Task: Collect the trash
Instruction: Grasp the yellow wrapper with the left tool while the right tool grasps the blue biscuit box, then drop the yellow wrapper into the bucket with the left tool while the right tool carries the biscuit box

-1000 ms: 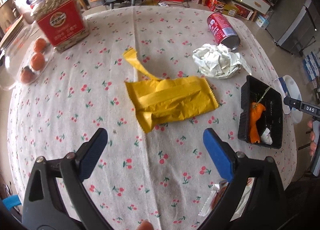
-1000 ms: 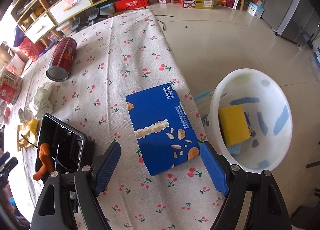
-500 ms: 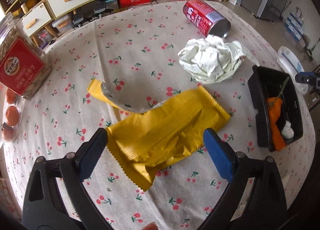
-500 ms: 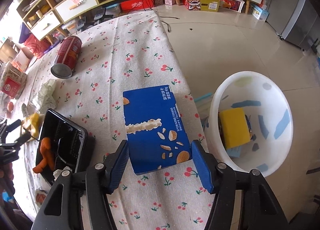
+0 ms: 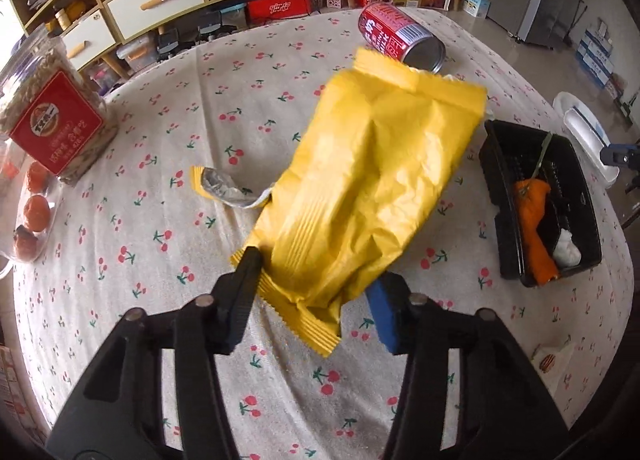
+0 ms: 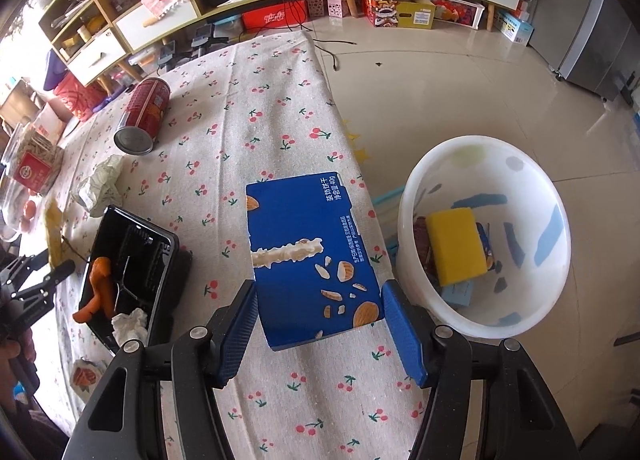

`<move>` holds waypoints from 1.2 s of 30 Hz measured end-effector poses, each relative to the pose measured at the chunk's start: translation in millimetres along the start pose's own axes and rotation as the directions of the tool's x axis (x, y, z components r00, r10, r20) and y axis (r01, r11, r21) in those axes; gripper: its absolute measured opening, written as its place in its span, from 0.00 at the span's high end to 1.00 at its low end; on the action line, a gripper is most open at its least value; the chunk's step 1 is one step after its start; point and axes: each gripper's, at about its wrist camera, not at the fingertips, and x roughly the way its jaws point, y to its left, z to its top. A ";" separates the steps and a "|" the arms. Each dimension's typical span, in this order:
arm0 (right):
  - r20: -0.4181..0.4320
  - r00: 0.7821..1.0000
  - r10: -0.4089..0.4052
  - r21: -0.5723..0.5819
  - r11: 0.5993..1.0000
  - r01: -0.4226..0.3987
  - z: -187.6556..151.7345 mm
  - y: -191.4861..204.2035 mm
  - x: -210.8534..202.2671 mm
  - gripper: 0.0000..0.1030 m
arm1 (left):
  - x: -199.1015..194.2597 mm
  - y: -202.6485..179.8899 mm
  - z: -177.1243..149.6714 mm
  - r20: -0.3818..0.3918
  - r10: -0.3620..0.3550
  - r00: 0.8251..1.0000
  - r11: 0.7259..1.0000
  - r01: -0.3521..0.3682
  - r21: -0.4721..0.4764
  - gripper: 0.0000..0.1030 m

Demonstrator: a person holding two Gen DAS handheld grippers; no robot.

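Left tongs (image 5: 314,286): closing on yellow wrapper (image 5: 372,188) (near black tray (image 5: 492,164)). Right tongs (image 6: 318,314): clamped on blue box (image 6: 308,260), beside white bin (image 6: 556,260).

Snack jar (image 5: 52,116) (red label), oranges (image 5: 36,212), cherry-print tablecloth (image 5: 160,132)

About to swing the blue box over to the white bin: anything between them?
Nothing visible. The blue box lies at the table edge, and the white bin stands open on the floor just beyond it.
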 end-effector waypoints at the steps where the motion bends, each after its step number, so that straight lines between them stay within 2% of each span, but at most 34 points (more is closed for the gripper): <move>1: 0.001 1.000 0.001 -0.001 1.000 -0.001 -0.2 0.4 -0.9 0.38 | -2.6 0.4 -0.8 0.006 0.004 1.000 1.000 -0.004 -0.009 0.59; 6: 0.012 1.000 0.006 -0.009 1.000 -0.006 -2.2 2.3 -5.4 0.38 | -16.4 0.5 -2.1 0.045 0.005 0.999 0.999 -0.003 -0.052 0.83; 13: 0.026 1.000 0.016 -0.014 1.000 -0.016 -2.8 3.4 -10.4 0.38 | -42.1 -4.1 0.4 0.101 -0.053 0.993 0.993 0.063 -0.097 0.85; 21: 0.071 0.997 0.038 0.010 0.999 -0.039 -4.3 -6.1 -26.1 0.38 | -64.8 -28.7 5.7 0.123 -0.127 0.984 0.981 0.143 -0.132 0.86; 28: 0.131 0.989 0.062 0.063 0.995 -0.071 -9.5 -32.0 -50.2 0.38 | -85.4 -76.6 13.6 0.138 -0.163 0.977 0.985 0.170 -0.037 0.86; 36: 0.178 0.982 0.063 0.144 0.986 -0.089 -22.6 -81.3 -71.2 0.38 | -86.7 -144.5 27.3 0.104 -0.265 0.959 0.964 0.264 0.026 0.86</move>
